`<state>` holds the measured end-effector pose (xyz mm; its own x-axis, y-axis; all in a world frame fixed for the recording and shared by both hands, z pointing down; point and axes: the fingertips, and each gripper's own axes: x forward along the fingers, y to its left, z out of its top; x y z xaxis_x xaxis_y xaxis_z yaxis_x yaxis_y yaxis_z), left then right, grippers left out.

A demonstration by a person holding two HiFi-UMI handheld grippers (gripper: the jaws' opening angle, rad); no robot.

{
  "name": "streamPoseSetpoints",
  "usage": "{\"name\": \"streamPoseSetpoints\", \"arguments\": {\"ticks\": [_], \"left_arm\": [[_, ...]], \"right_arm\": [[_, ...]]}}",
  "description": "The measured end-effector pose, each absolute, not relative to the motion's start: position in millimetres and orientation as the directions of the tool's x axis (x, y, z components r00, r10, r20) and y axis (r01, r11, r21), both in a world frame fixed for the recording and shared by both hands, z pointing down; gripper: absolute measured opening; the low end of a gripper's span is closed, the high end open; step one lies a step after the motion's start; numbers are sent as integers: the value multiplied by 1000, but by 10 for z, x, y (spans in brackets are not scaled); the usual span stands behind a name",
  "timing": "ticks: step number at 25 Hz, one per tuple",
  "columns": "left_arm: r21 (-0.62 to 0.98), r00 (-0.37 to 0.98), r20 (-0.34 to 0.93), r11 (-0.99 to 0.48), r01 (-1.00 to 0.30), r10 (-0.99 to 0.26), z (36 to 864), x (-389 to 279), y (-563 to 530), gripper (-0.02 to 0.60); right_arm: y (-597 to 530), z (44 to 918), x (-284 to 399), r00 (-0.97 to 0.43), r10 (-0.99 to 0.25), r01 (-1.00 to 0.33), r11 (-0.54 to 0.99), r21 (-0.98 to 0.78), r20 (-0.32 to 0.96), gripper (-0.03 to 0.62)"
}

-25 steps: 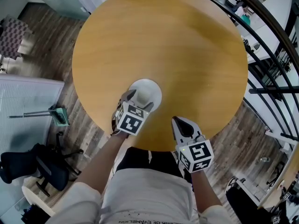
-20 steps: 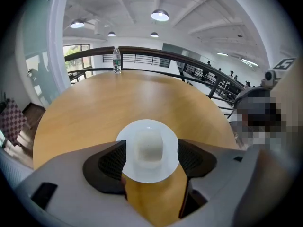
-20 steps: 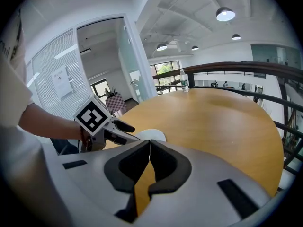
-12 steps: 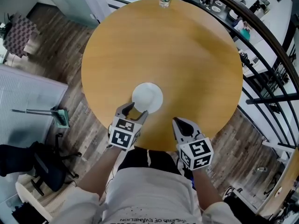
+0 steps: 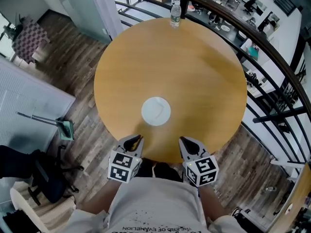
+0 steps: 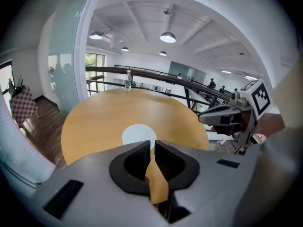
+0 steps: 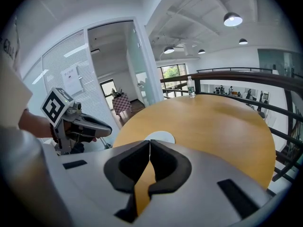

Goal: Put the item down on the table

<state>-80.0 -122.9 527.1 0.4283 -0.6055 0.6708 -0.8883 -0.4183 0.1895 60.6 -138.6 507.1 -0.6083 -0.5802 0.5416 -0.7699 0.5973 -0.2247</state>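
Observation:
A flat white round item (image 5: pixel 156 111) lies on the round wooden table (image 5: pixel 194 67), a little in from its near edge; it also shows in the left gripper view (image 6: pixel 136 135) and the right gripper view (image 7: pixel 160 136). My left gripper (image 5: pixel 138 139) hovers at the table's near edge, apart from the item. Its jaws have just been closing and now stand together with nothing between them (image 6: pixel 152 143). My right gripper (image 5: pixel 182 140) is beside it at the same edge, shut and empty (image 7: pixel 149 142).
A water bottle (image 5: pixel 175 13) stands at the table's far edge. A dark curved railing (image 5: pixel 272 47) runs behind and to the right of the table. A dark office chair (image 5: pixel 39 171) and a long-handled dustpan (image 5: pixel 62 128) are on the wood floor at the left.
The left gripper let go of the white item, drew back to the near edge of the table and closed its jaws. The right gripper drew back slightly. The view has shifted so more of the far side shows.

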Motion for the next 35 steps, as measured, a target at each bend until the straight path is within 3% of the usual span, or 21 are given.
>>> {"name": "streamPoseSetpoints", "arguments": {"ticks": [8,24,31,35], "left_arm": [[237,464,646,-418,-877,-606,5111,-762,-1086,23],[136,437,644,-469,-873,-628,4996,-838,-915,23],[192,474,629,-467,-863,-617,4986,-815,-912,23],[118,450,639,-498,-859,-624,4995,-806,-912,23]], "right_arm": [[-1282,4886,375,-649,-562,-731,649,-213,512,26],[-1175,4758,253,-652,-564,-720,670,-180,507,25],[-1149,4749,180,-667,-548,-704,686,-184,505,25],[-1143,4763,164,-665,-548,-702,691,-175,507,25]]}}
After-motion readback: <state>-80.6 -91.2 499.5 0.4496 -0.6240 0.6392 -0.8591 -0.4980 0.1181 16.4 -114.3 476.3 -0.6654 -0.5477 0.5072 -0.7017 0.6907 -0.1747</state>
